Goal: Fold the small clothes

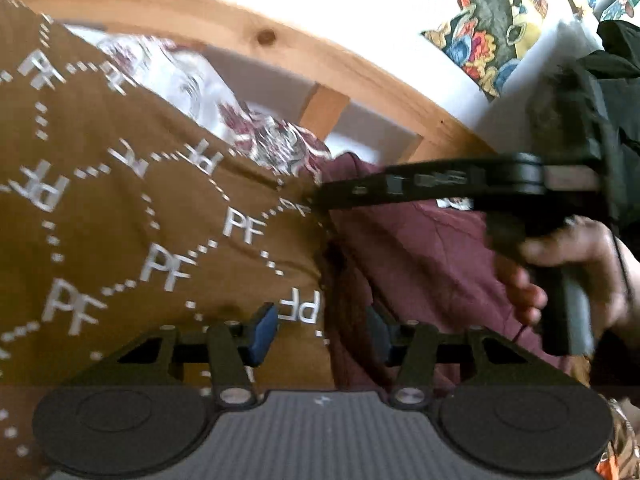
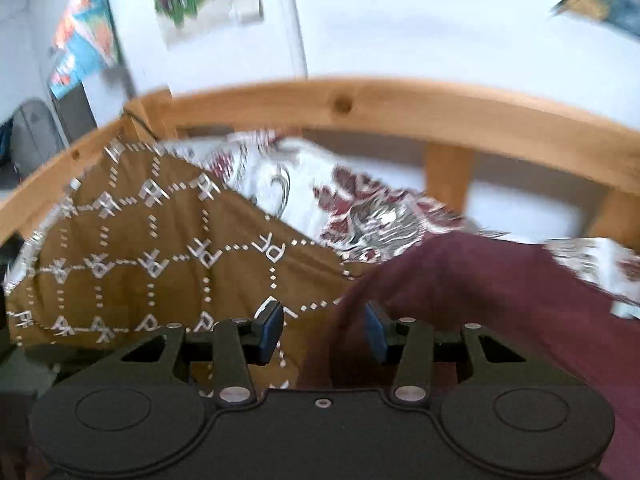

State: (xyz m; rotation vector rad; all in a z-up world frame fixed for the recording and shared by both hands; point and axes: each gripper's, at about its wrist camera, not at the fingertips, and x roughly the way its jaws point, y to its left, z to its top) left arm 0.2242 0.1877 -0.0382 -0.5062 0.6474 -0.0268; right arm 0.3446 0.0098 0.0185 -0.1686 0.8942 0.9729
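Observation:
A brown garment [image 1: 120,208] printed with white "PF" letters lies on the bed, beside a maroon garment [image 1: 420,252]. My left gripper [image 1: 322,330] is open, its blue pads [image 1: 264,332] straddling the seam where brown meets maroon. In the left wrist view my right gripper [image 1: 320,196] reaches in from the right, held by a hand, its tip at the edge of the two garments. In the right wrist view my right gripper [image 2: 324,332] is open over the brown garment [image 2: 140,264] and the maroon garment [image 2: 480,300], with cloth between the pads [image 2: 272,332].
A white bedsheet with dark red flowers [image 2: 360,200] lies beyond the garments. A wooden bed rail [image 2: 400,104] runs behind it. A colourful patterned cushion [image 1: 492,32] sits at the upper right. Posters [image 2: 84,40] hang on the white wall.

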